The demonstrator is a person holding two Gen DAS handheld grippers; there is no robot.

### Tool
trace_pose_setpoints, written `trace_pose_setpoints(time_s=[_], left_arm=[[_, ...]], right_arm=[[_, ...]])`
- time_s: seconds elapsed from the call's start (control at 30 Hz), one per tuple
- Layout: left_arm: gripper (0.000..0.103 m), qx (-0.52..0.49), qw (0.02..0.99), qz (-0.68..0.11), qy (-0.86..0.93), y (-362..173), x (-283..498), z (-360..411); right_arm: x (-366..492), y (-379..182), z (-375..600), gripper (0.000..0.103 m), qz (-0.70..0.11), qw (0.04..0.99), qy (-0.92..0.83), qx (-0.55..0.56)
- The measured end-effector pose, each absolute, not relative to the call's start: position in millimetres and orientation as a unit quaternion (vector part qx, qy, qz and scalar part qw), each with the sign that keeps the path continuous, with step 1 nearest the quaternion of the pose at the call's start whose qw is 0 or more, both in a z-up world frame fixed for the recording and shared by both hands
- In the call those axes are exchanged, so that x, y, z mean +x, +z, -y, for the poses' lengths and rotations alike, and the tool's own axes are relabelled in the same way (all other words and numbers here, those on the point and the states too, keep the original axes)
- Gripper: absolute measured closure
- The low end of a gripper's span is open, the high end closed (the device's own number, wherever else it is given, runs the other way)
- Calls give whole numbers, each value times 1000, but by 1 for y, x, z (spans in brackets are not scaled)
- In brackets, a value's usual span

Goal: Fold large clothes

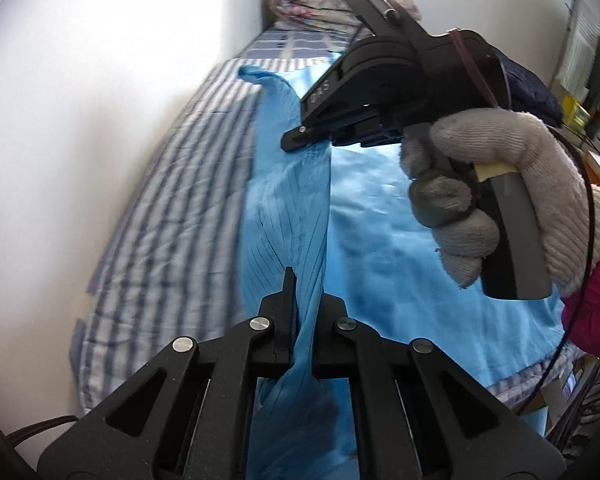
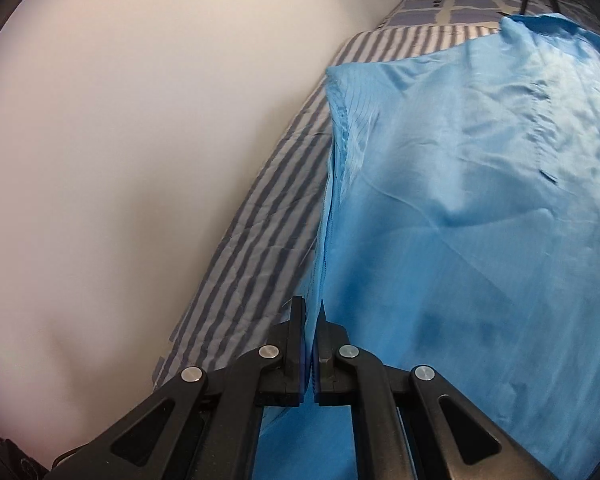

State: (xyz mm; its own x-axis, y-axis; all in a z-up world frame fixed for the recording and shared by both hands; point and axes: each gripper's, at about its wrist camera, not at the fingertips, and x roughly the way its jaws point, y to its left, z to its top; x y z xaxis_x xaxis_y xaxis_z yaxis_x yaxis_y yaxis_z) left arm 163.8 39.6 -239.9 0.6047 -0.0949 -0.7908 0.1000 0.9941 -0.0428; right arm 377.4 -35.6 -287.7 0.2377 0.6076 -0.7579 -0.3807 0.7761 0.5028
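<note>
Both grippers clamped on the same raised edge of a light blue garment (image 1: 380,216), thin fabric with fine pinstripes on the gathered part. It's spread over a blue-and-white striped bed sheet (image 1: 172,184), bed pushed against a white wall (image 1: 100,80) on the left.

Left gripper (image 1: 300,320): jaws narrow, shut on a bunched fold of the blue cloth running up between the fingers. Right gripper (image 1: 300,138): seen from the left wrist view farther along the same edge, held by a gloved hand (image 1: 512,184), pink sleeve (image 1: 596,300) at the right margin; its tips pinch the cloth too. Right wrist view confirms it: right gripper (image 2: 311,320) jaws nearly closed with a thin layer of blue between the pads.

Key relation: the lifted edge runs near-to-far, roughly parallel to the wall, along the garment's left side. The left gripper has the near end, the right gripper the far end. The rest of the garment lies flat to the right of both grippers, reaching the near right bed edge. Collar or hem end bunches at the far side (image 2: 540,24), near a folded floral quilt (image 1: 312,4).

Judgement: a lengthwise fold, so the held edge likely has to travel right, across the body of the garment, both hands together to keep the edge taut. Risk: slippery cloth sagging between the grips.
</note>
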Motion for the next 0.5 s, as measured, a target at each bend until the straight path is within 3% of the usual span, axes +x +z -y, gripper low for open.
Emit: trace_pose_setpoints(time_s=[0.5], left_arm=[[101,28,869,-477,-132,-259,170,46]], right_arm=[[367,-326,148,103,-547,778,263,163]])
